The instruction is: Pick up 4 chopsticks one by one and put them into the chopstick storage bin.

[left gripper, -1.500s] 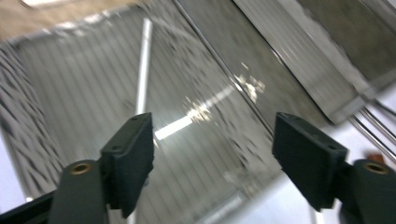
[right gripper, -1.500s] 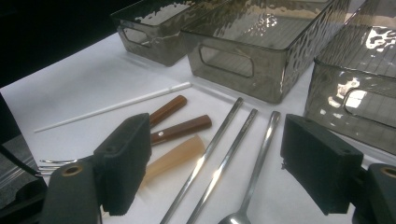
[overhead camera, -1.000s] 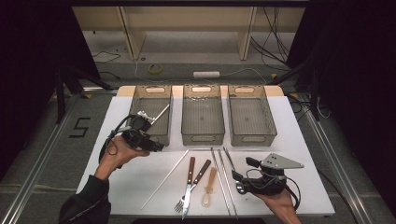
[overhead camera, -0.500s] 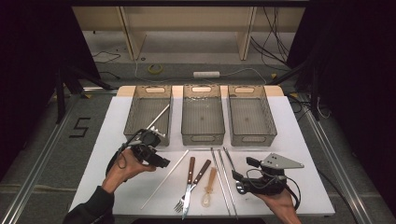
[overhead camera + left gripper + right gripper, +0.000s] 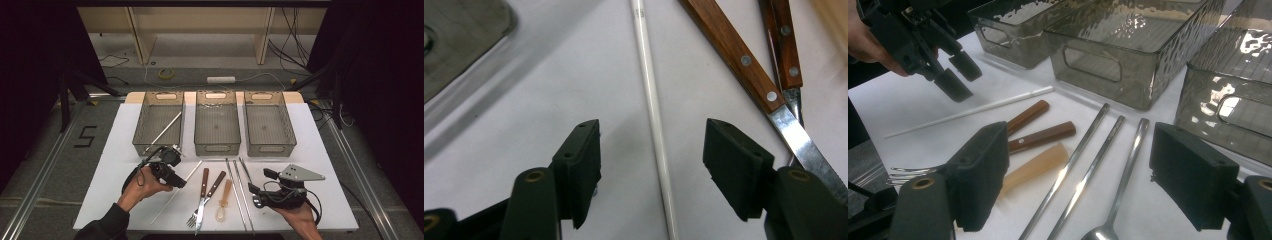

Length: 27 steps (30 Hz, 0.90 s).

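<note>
- High view: the left gripper [image 5: 172,176] hangs low over a thin white stick [image 5: 176,192] that lies slantwise on the white counter [image 5: 325,150], left of the wooden-handled fork [image 5: 200,200] and knife [image 5: 214,191]. A 2nd white stick [image 5: 165,129] leans in the left bin [image 5: 159,122]. The right gripper [image 5: 260,192] rests near the front edge, beside 2 metal chopsticks [image 5: 239,192]
- Left gripper view: its fingers [image 5: 583,165] stand partly open with nothing held, and they have just been closing in; the white stick [image 5: 653,115] runs between them, untouched. This view alone shows how narrow and glossy the stick is. I'd judge it light, stiff and slippery, prone to roll, so a pinch across its middle, square to its length, seems safest
- Right gripper view: its own fingers [image 5: 978,175] are wide apart and empty, above a pale amber handle [image 5: 1033,167]. From here you see the left gripper [image 5: 955,75] clear of the counter, and a spoon [image 5: 1123,185]
</note>
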Motion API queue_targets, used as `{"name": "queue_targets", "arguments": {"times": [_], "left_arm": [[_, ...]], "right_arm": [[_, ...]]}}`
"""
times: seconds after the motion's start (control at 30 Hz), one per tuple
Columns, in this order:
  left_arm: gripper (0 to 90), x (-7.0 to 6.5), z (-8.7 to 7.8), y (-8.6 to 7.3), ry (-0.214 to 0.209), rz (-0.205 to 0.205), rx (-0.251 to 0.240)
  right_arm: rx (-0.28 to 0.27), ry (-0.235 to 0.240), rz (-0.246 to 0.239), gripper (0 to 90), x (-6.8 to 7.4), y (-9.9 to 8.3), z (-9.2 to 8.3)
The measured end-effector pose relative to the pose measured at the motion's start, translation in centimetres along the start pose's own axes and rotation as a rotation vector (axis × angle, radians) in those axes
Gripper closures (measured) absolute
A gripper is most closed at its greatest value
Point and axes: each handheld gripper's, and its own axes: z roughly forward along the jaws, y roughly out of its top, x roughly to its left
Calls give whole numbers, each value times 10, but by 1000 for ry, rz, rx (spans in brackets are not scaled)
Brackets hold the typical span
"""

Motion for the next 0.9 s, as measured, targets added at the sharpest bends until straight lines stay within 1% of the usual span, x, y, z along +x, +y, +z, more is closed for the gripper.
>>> {"name": "queue_targets", "arguments": {"times": [0.17,0.27,0.3,0.33,0.5,0.8,0.83,0.87,0.9], "left_arm": [[446,-2,5,0,2,-4,19],[472,-3,8,0,5,5,29],[480,-4,9,0,1,3,31],[488,-4,10,0,3,14,37],[536,-7,14,-1,2,25,56],[623,-10,17,0,-6,28,66],[634,-11,17,0,-4,34,70],[655,-11,18,0,-4,33,71],[655,-12,19,0,-2,31,70]], "right_arm": [[0,0,-1,248,0,0,0],[2,1,-4,248,1,0,0],[2,1,-4,249,1,0,0],[3,1,-6,249,0,0,0],[4,-1,-4,248,0,0,0],[5,-3,-3,249,0,0,0],[5,-3,-3,249,0,0,0],[6,-3,-4,249,0,0,0],[6,-3,-4,249,0,0,0]]}}
